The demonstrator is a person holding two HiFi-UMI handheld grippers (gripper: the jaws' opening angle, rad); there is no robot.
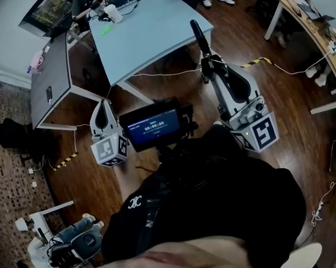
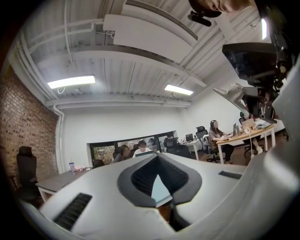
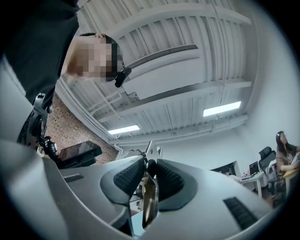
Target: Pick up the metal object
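Since the metal object is already clamped edge-on between the ribbed pads of the right hand-held gripper, the pick-up itself looks done and the work now is to hold it well. It is a thin, shiny strip. It runs up through the closed jaws, and a small plate-like end pokes out past the tips. It hangs in the air in that hand-held gripper, which points upward. In the head view a dark, slender part reaches out beyond the jaws towards the corner of the pale blue table, above the wooden floor.

A strip this thin would probably pivot between the pads if the squeeze eased, so the grip should be kept firm and the tilt steady. The protruding end is the part most likely to catch something, so any swing should leave it room from the table edge and from the small screen mounted between the two hands.

The left hand-held gripper is held level beside that screen. Its jaw tips meet and hold nothing. It is best kept out of the right one's path.
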